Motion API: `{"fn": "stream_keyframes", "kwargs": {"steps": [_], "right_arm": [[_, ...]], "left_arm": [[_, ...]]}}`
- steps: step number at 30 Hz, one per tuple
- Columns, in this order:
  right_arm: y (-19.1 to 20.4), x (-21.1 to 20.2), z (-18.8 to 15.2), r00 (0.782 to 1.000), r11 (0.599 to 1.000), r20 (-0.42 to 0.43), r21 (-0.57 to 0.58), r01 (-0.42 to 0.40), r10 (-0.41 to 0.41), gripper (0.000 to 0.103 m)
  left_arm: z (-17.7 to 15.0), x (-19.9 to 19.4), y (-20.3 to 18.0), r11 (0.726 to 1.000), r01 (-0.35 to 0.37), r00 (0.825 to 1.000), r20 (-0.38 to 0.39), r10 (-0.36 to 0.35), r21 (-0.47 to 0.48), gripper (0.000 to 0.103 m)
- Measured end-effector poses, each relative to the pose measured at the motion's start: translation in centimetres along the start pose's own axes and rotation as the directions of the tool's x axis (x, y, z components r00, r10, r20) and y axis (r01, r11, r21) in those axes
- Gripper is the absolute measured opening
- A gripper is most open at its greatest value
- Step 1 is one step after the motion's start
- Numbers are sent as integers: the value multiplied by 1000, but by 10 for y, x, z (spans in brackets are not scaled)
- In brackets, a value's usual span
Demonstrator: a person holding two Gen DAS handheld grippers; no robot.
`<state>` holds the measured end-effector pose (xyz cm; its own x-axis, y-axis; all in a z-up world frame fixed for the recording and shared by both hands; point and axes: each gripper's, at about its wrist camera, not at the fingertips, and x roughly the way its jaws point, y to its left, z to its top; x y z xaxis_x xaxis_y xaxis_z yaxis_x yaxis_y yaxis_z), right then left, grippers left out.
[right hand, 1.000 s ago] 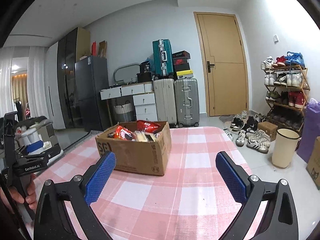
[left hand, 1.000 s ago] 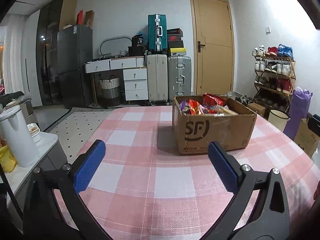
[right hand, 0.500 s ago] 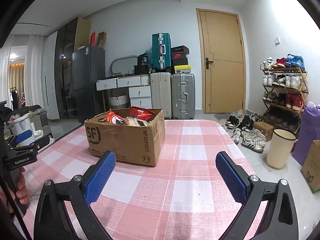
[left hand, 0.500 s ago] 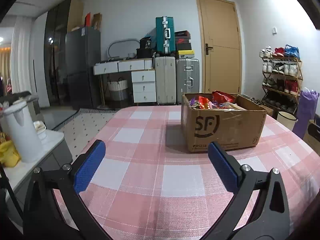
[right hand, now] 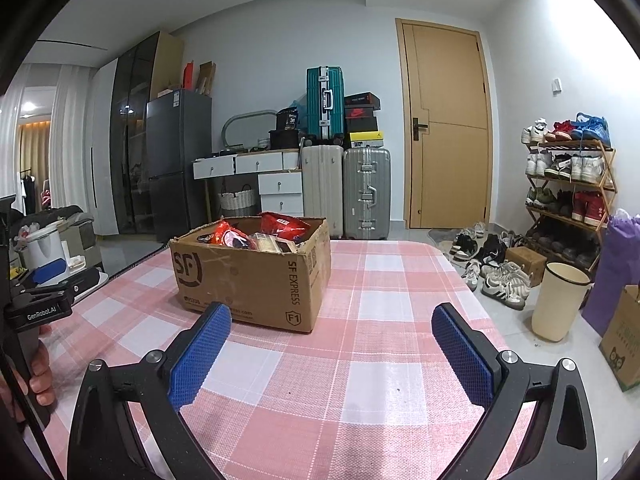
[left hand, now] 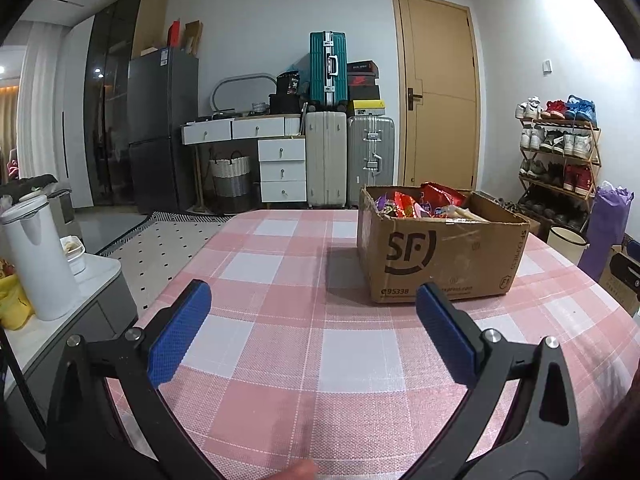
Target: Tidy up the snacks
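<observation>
Over the last second both wrist views have dropped lower and levelled out, so the cardboard box (left hand: 438, 248) now sits at a flatter angle ahead of each gripper and less of its inside shows; the box itself has kept its place on the checked surface (left hand: 280, 280). The left gripper (left hand: 311, 304) is spread wide with nothing between its blue pads, and the box lies ahead of it and off to its right, well apart from the tips. The right gripper (right hand: 331, 326) is equally wide and holds nothing; here the box stands ahead and to its left, its near corner just beyond the left pad. The snacks (right hand: 260, 236), red and orange packets among them, are heaped inside the box, some poking above the rim; how many there are, or what kinds, cannot be made out from this low angle. No packet lies on the surface around the box. That fits either a box waiting to be sorted or one with everything gathered in, and the lowered, level stance alone does not settle which.
</observation>
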<state>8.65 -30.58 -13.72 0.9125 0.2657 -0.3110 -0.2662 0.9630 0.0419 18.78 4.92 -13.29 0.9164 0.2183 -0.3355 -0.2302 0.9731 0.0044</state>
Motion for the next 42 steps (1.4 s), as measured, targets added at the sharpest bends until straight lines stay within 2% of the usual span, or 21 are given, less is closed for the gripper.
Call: {"fn": "stream_keyframes", "kwargs": {"steps": [8,42], "right_arm": [[0,-1,0,1000,1000,1,0,3,-3,102],[-2,-3,0,1000,1000,1,3,2,-2,102]], "left_arm": [[-1,-11,4,1000,-2,1000,11,2,1,102],[-1,-12,4,1000,-7,1000,12,7,-4,102]]}}
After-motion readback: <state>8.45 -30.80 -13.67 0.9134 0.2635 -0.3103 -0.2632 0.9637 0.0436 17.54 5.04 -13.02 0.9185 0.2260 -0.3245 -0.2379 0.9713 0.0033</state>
